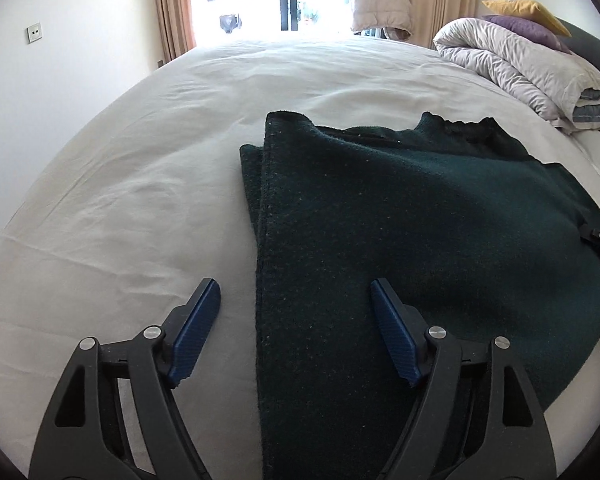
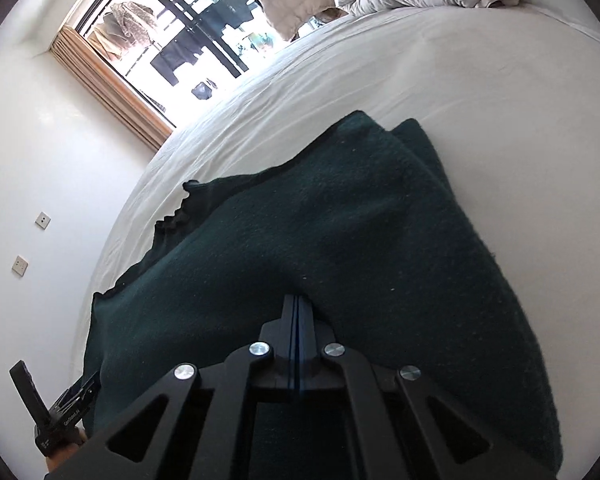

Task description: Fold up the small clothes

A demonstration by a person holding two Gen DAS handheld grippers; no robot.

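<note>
Green sweater [image 1: 400,216] on white bed [image 1: 140,184] — left tongs [image 1: 296,292] spread, empty; right tongs [image 2: 298,300] pinched together.

Left gripper [image 1: 296,296] gapes over dark green garment [image 1: 400,232] — on white bed [image 1: 140,180].

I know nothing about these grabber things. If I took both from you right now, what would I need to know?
Left gripper: open, holding nothing, straddling the near left edge of the garment.
Right gripper: shut, fingers pressed together at the dark green cloth; it seems to pinch it, though the grip itself is hidden.
The garment lies on the bed, already folded over at least once, layered edges showing.
Left to do: finish this fold, flatten it, probably fold again.
</note>
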